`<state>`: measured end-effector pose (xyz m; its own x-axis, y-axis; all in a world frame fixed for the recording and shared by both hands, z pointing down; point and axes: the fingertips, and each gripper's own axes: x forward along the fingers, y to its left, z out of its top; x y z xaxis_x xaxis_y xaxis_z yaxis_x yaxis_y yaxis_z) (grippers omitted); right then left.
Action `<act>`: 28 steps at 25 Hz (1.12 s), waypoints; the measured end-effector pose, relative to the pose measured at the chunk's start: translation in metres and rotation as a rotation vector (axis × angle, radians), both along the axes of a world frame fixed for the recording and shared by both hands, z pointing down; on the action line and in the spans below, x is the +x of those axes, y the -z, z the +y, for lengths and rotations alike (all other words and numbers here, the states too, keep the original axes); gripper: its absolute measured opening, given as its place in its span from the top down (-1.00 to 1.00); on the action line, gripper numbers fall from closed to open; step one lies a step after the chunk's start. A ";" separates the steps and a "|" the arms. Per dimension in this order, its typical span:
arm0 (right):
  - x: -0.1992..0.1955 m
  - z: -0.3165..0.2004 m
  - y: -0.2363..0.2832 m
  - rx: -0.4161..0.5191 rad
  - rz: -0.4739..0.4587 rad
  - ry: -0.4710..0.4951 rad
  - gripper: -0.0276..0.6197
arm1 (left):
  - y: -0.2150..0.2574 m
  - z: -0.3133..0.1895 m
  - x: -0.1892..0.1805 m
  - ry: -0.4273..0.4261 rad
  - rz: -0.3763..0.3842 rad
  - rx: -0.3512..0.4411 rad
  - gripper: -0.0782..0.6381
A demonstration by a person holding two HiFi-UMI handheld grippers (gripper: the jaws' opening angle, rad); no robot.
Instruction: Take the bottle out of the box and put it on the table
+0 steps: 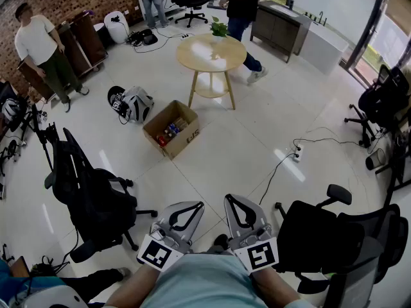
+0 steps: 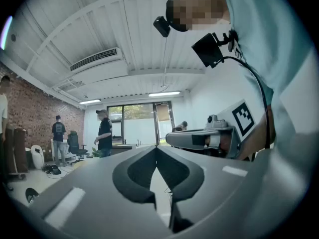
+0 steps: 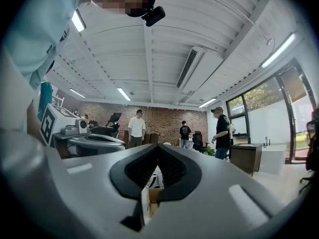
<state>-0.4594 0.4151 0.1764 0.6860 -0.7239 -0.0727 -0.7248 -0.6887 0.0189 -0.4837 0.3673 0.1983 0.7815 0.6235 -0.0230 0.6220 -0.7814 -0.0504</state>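
An open cardboard box point(image 1: 171, 129) stands on the white tiled floor, with several small bottles point(image 1: 171, 133) inside it. Just beyond it is a round wooden table point(image 1: 210, 52) carrying a small potted plant point(image 1: 219, 27). My left gripper point(image 1: 200, 204) and right gripper point(image 1: 227, 197) are held side by side close to my body, far short of the box. Both are shut with tips touching and nothing between them. In the left gripper view the left gripper point(image 2: 156, 147) points level into the room. Below the tips of the right gripper point(image 3: 158, 145), a slice of the box point(image 3: 152, 195) shows.
A black office chair point(image 1: 90, 194) stands at my left and another chair point(image 1: 334, 233) at my right. A grey bag point(image 1: 131, 102) lies left of the box. A power strip with cable point(image 1: 297, 153) lies on the floor at right. One person point(image 1: 42, 50) stands far left, another person point(image 1: 243, 11) behind the table.
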 end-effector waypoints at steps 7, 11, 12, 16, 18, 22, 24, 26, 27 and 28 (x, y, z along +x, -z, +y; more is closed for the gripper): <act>0.007 0.025 -0.005 -0.006 -0.004 0.006 0.91 | 0.001 0.023 0.007 0.007 0.013 0.001 0.75; 0.008 0.038 -0.008 0.000 -0.009 0.015 0.91 | -0.003 0.036 0.007 0.021 0.004 0.007 0.75; 0.008 0.042 -0.010 -0.002 -0.012 0.019 0.91 | -0.004 0.040 0.007 0.025 0.000 0.012 0.75; 0.007 0.055 -0.016 -0.001 -0.021 0.038 0.91 | -0.007 0.054 0.003 0.036 -0.002 0.022 0.75; 0.006 0.059 -0.018 0.001 -0.024 0.045 0.91 | -0.009 0.058 0.002 0.043 -0.006 0.018 0.75; 0.004 0.064 -0.021 0.018 -0.026 0.057 0.91 | -0.008 0.065 -0.002 0.055 0.000 0.005 0.75; 0.000 0.067 -0.025 0.014 -0.039 0.060 0.91 | -0.010 0.067 -0.006 0.057 -0.006 0.003 0.75; -0.002 0.067 -0.029 0.004 -0.044 0.067 0.91 | -0.012 0.066 -0.007 0.062 -0.009 0.003 0.75; -0.003 0.066 -0.030 0.001 -0.041 0.072 0.91 | -0.012 0.064 -0.007 0.067 -0.009 0.003 0.75; -0.002 0.062 -0.030 -0.001 -0.039 0.079 0.91 | -0.012 0.061 -0.006 0.073 -0.007 0.003 0.75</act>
<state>-0.4616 0.4775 0.2065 0.6294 -0.7757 -0.0459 -0.7768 -0.6297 -0.0100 -0.4901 0.4281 0.2104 0.8248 0.5652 -0.0152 0.5640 -0.8243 -0.0488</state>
